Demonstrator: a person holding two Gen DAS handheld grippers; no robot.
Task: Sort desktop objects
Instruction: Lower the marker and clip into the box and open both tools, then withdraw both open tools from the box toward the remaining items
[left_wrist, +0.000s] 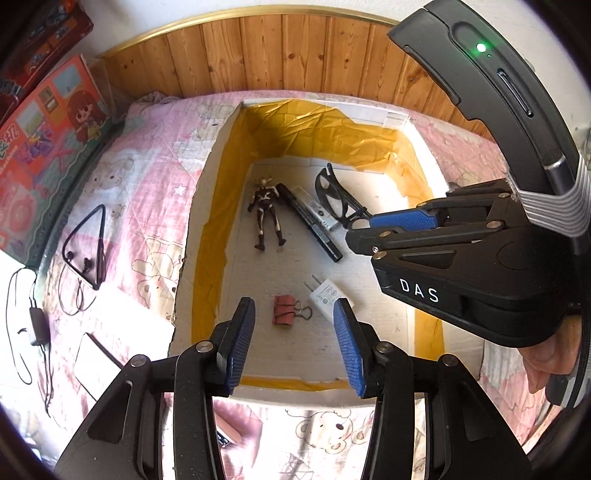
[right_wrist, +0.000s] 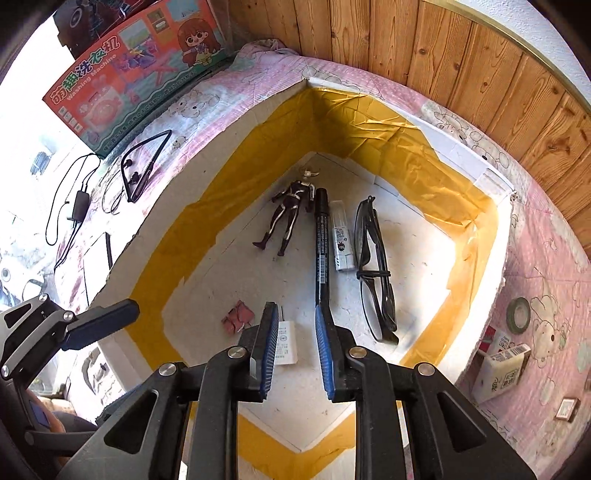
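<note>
A white foam box (left_wrist: 207, 258) (right_wrist: 476, 236) lined with yellow tape holds a dark toy figure (left_wrist: 266, 210) (right_wrist: 291, 218), a black marker (left_wrist: 314, 229) (right_wrist: 322, 251), black glasses (left_wrist: 334, 199) (right_wrist: 373, 266), a white stick-shaped gadget (right_wrist: 341, 236), a white charger plug (left_wrist: 328, 295) (right_wrist: 286, 347) and a red binder clip (left_wrist: 282, 314) (right_wrist: 236, 317). My left gripper (left_wrist: 293, 314) hangs open above the clip and plug, holding nothing. My right gripper (right_wrist: 295, 310) (left_wrist: 364, 229) hovers over the marker's near end, with a narrow empty gap between its pads.
On the pink quilt left of the box lie neckband earphones (left_wrist: 86, 243) (right_wrist: 144, 170) and a black adapter with cable (left_wrist: 38, 325). A colourful toy carton (left_wrist: 44, 136) leans behind them. A green tape roll (right_wrist: 517, 315) and a small carton (right_wrist: 502, 369) lie to the right.
</note>
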